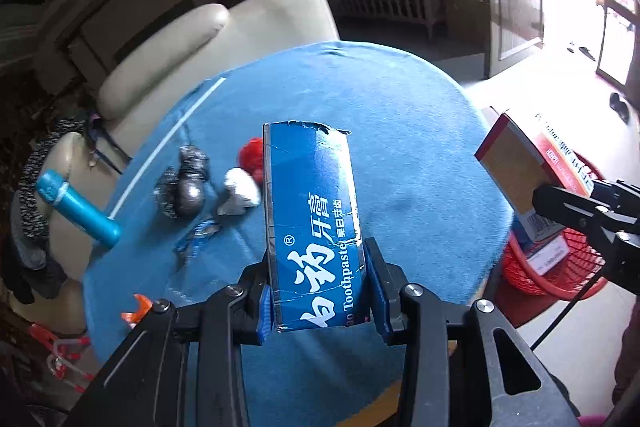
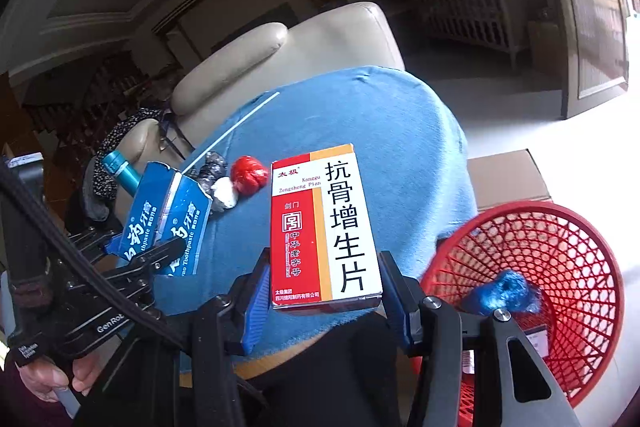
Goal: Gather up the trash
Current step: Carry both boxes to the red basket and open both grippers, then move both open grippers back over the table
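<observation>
On the left of the blue-covered table (image 2: pixel 400 131), a teal bottle (image 2: pixel 120 169) lies at the edge. Next, the left gripper (image 1: pixel 320 291) clamps a torn blue carton (image 1: pixel 312 227) printed "Toothpaste". Beyond it sit black (image 1: pixel 188 183), white (image 1: pixel 240 193) and red (image 1: pixel 252 155) crumpled wads. The right gripper (image 2: pixel 322 293) clasps a red-and-white box (image 2: pixel 324 227) reading "Kanggu Zengsheng Pian". Right of the table, a red mesh basket (image 2: pixel 560 267) holds a blue wad (image 2: pixel 504 293).

Two boxes (image 2: pixel 326 227) (image 2: pixel 168 215), three crumpled wads (image 1: pixel 240 191), one red basket (image 2: pixel 560 267).
</observation>
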